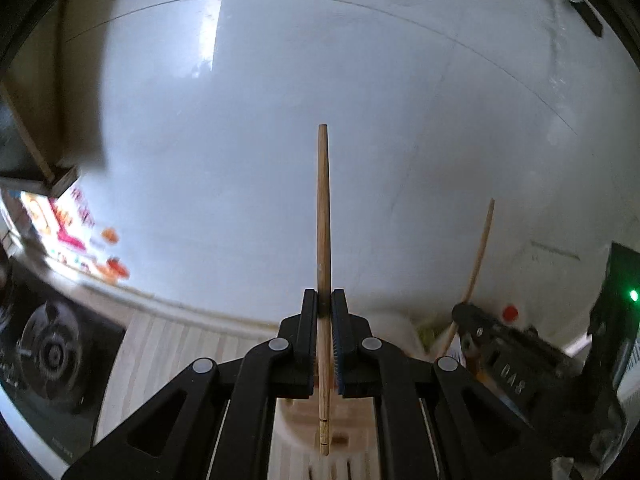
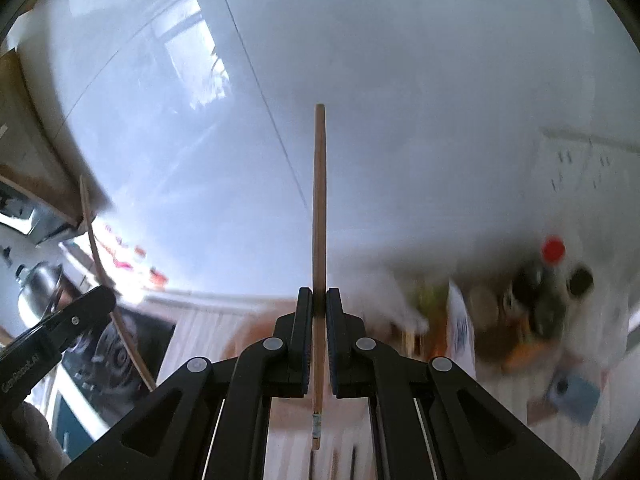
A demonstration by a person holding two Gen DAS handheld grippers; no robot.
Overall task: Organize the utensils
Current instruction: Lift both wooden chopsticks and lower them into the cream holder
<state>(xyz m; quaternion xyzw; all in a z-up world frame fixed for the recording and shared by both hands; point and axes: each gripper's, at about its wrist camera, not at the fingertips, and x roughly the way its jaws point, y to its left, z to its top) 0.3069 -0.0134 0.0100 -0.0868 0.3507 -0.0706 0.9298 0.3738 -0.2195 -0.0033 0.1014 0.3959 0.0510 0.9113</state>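
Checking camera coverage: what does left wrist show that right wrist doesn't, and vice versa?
Left wrist only: the right gripper from outside, shut on its chopstick, a green LED at the right edge, and a bright printed box at left.

Right wrist only: the left gripper from outside, holding its chopstick, a metal kettle at far left, and a blurred clutter of bottles at right.

Both: a shut gripper clamping one wooden chopstick that points ahead, the white wall, a red cap, a stove burner, the pale wooden counter.
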